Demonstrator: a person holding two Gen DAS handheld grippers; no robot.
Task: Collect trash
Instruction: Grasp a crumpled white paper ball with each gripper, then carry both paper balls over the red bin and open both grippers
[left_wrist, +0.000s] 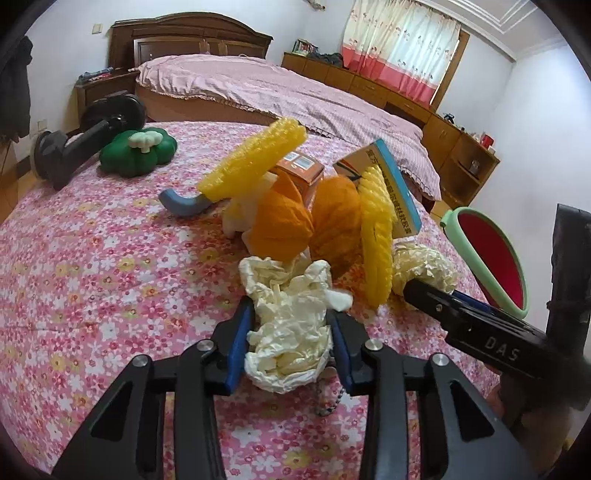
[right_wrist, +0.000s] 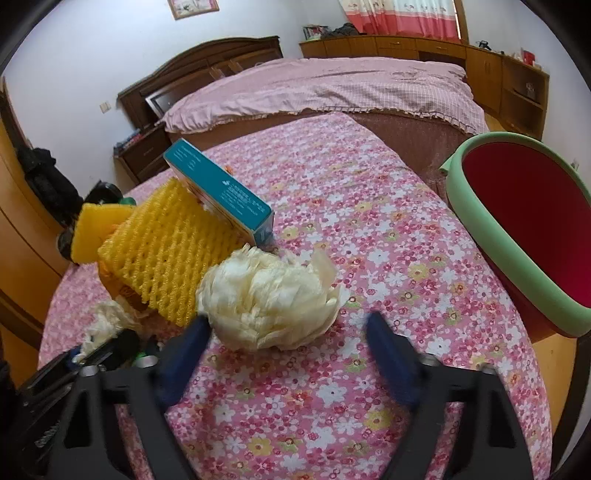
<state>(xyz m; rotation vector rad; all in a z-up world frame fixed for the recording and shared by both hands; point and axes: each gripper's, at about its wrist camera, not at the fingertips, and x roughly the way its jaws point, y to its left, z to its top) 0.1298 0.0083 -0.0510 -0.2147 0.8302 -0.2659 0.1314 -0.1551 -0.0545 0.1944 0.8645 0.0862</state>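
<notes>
Left gripper (left_wrist: 291, 343): both blue pads (left_wrist: 238, 354) pressed against a crumpled cream wad (left_wrist: 288, 332); jaws narrowed to the width of that wad and clamped on it; the wad bulges out in front of and above the fingertips; it lies low over the floral sheet (left_wrist: 92, 258).

Right gripper (right_wrist: 288, 354): jaws spread wide; nothing between the fingers; the left blue finger (right_wrist: 188, 354) sits just beside a second crumpled cream wad (right_wrist: 273, 295), whether touching it I cannot tell; the right finger stands well apart from it; the fingers look blurred.

Right gripper seen from the left camera (left_wrist: 424, 291): its tip lies against the second cream wad (left_wrist: 424, 266), near the bin.

Trash pile: the two cream wads at the near edge; a yellow foam net (right_wrist: 166, 254) just behind the second wad, touching it; a teal box (right_wrist: 221, 192) tilted, resting on top of the net; two orange mesh pieces (left_wrist: 306, 225) and a small orange carton (left_wrist: 299, 170) at the centre of the pile; a second yellow foam net (left_wrist: 255, 158) leaning up over the carton; a grey curved piece (left_wrist: 184, 205) at its lower end.

Bin (right_wrist: 476, 229): red inside, green rim; at the right edge of the bed, beside the pile; its visible interior shows only red.

Other: a green plush toy (left_wrist: 138, 155) far left on the sheet, well apart from the pile.
</notes>
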